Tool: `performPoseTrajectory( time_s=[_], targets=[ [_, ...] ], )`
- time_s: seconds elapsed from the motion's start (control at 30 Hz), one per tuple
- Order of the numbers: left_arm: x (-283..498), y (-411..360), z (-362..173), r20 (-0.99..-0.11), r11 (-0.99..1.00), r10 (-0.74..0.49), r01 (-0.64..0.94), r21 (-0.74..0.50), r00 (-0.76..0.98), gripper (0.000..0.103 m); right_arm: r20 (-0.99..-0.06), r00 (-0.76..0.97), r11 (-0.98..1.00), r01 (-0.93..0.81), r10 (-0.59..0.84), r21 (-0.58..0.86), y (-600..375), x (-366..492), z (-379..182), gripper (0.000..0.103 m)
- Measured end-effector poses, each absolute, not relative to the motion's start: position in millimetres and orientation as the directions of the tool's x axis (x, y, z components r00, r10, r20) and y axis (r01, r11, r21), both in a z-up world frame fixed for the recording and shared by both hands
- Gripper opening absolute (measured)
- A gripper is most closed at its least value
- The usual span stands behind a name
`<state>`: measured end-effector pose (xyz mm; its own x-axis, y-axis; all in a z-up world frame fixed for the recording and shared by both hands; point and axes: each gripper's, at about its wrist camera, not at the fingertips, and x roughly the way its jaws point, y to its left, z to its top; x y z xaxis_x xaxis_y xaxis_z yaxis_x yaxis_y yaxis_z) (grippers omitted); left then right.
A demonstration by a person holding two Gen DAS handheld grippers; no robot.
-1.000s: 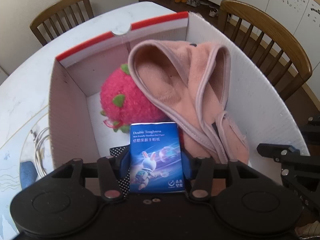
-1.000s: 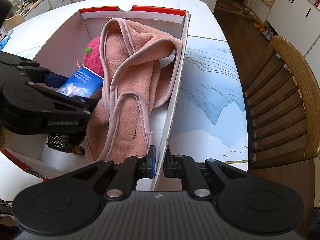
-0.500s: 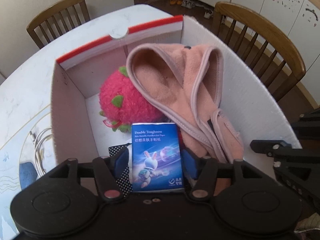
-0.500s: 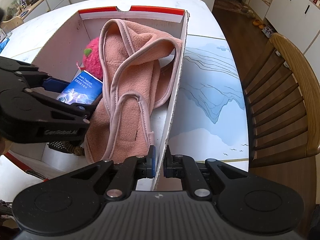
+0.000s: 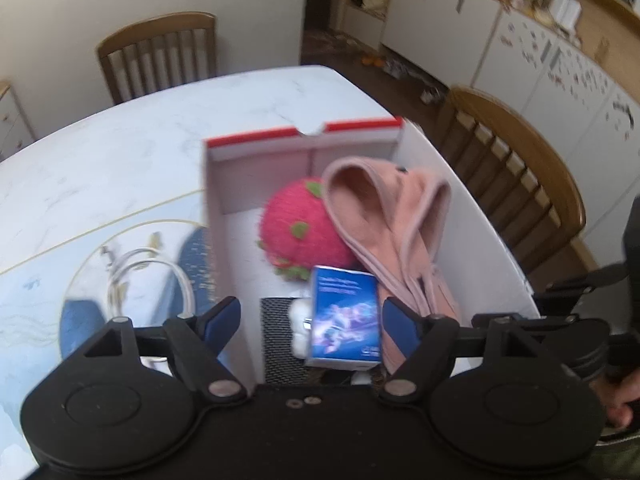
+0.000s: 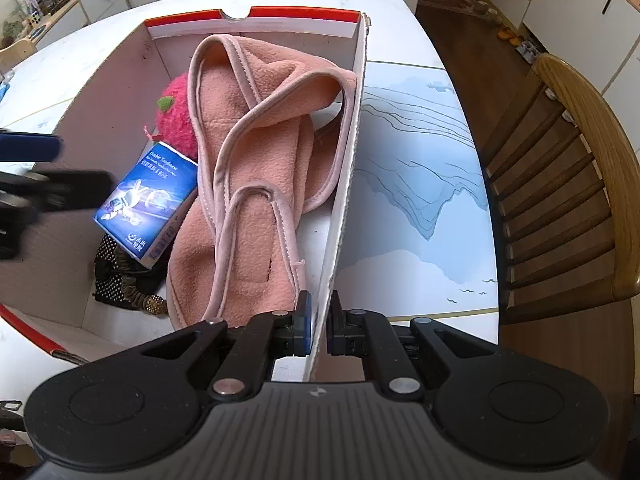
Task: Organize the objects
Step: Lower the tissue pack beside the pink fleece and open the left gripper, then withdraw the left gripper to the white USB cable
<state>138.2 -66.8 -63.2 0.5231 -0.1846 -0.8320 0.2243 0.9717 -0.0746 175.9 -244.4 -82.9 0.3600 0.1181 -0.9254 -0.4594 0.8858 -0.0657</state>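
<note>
A white cardboard box (image 6: 352, 128) with a red rim stands on the table. Inside lie a pink fleece garment (image 6: 256, 152), a red plush strawberry (image 5: 304, 232), a black dotted item (image 6: 120, 276) and a blue tissue pack (image 5: 346, 316) resting on top of the black item. My left gripper (image 5: 312, 320) is above the pack, its jaws opening and well clear of both sides of it. My right gripper (image 6: 318, 328) is shut on the box's near right wall.
A white cable (image 5: 140, 276) lies coiled on the table left of the box. Wooden chairs (image 6: 568, 184) stand around the table, one close on the right. Cabinets (image 5: 460, 24) line the far wall.
My left gripper let go of the tissue pack, spread its jaws and rose back from the box; the pack now lies inside. The right gripper kept still on the wall.
</note>
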Motion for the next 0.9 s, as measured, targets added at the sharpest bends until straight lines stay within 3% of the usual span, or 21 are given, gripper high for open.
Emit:
performPoseTrajectory(
  time_s=[0.37, 0.5, 0.9],
  targets=[
    [140, 20, -50, -0.810, 0.996, -0.063, -0.015, -0.089, 0.583, 0.089, -0.927, 0.366, 0.891, -0.444, 0.081, -0.097, -238, 179, -84, 0.007],
    [149, 40, -61, -0.818, 0.996, -0.016, -0.060, -0.061, 0.575, 0.100, -0.929, 0.364, 0.894, -0.436, 0.069, -0.105, -237, 180, -85, 0.007],
    [181, 80, -138, -0.899, 0.987, 0.046, -0.157, -0.026, 0.437, 0.101, -0.937, 0.347, 0.901, -0.420, 0.047, -0.111, -235, 178, -85, 0.007]
  ],
)
